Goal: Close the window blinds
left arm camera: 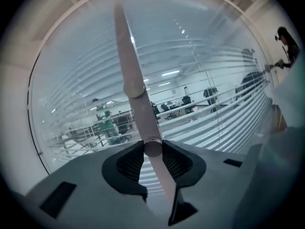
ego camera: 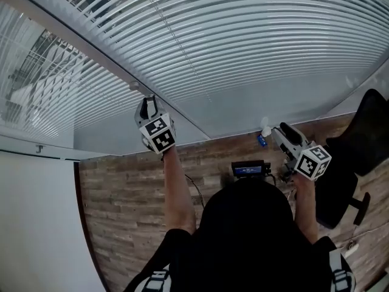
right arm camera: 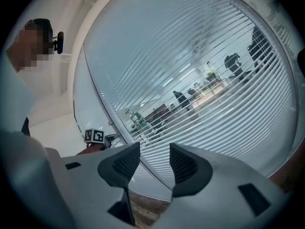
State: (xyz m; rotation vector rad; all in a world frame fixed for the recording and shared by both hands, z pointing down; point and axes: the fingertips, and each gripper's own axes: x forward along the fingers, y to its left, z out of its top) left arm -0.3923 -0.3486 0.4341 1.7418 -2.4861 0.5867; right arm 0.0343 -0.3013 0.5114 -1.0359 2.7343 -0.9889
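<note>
A glass-walled office room with a wood-plank floor (ego camera: 134,187); through the glass, desks and people show in the space beyond. The window blinds (ego camera: 243,41) cover the big pane from its top edge down. Their horizontal slats lie tilted open enough to see through, so closing them is not yet done. A black office chair (ego camera: 364,132) stands by the blind's right edge.

The tilt wand (left arm camera: 136,104), a pale round rod with a collar partway up, hangs near the blind's left edge beside the window frame. The left gripper (left arm camera: 152,149) is raised to it, and its ribbed pads press the rod from both sides close to its lower end. The right gripper (right arm camera: 155,159) is held low toward the right edge, jaws well apart with nothing between them.

Risks, as I judge them:
- The rod is smooth and round, so a twist may spin the pads around it without turning the slats.
- A grip this low gives leverage for bending. A sideways or downward pull could flex the rod at the collar or strain its hook at the top.
- Twisting past the stop could stress the tilt mechanism.
- With the other gripper idle, nothing steadies the rod if it swings against the glass.
</note>
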